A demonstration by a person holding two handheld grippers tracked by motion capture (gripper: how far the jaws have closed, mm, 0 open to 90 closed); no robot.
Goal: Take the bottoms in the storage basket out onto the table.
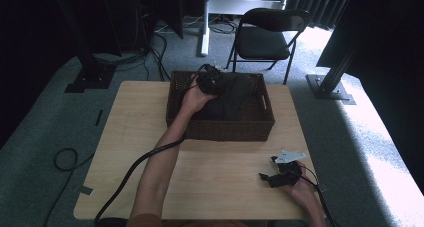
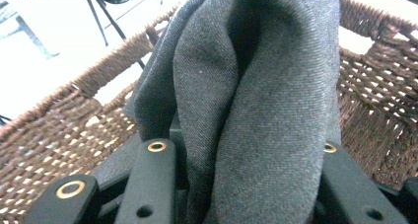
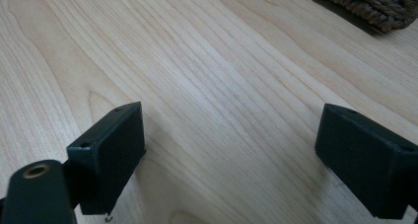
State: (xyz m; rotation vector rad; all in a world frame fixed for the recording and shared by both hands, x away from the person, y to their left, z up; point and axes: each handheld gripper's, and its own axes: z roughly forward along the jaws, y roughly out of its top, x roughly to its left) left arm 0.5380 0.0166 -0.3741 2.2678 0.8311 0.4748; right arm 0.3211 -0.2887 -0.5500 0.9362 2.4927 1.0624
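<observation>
We see a dark grey cloth bunched into a thick fold that rises up between the jaws of the left gripper; in the left gripper view the fabric fills the gap between the two black jaws, which are clamped onto it from both sides. The cloth sits inside a brown woven basket, whose wicker wall curves behind the fold, and in the high view more of the dark fabric lies heaped across the basket's inside. The basket stands toward the far edge of a light wooden table, and the person's left forearm reaches over its near rim, with the gripper's thick cable trailing back across the tabletop. Well apart from it, near the table's near right corner, we find the right gripper held low over the bare wood, its jaws standing wide apart with nothing between them; the right gripper view shows wood grain between the two black pads and a corner of the basket far off. Beyond the table a black folding chair stands on grey carpet.
</observation>
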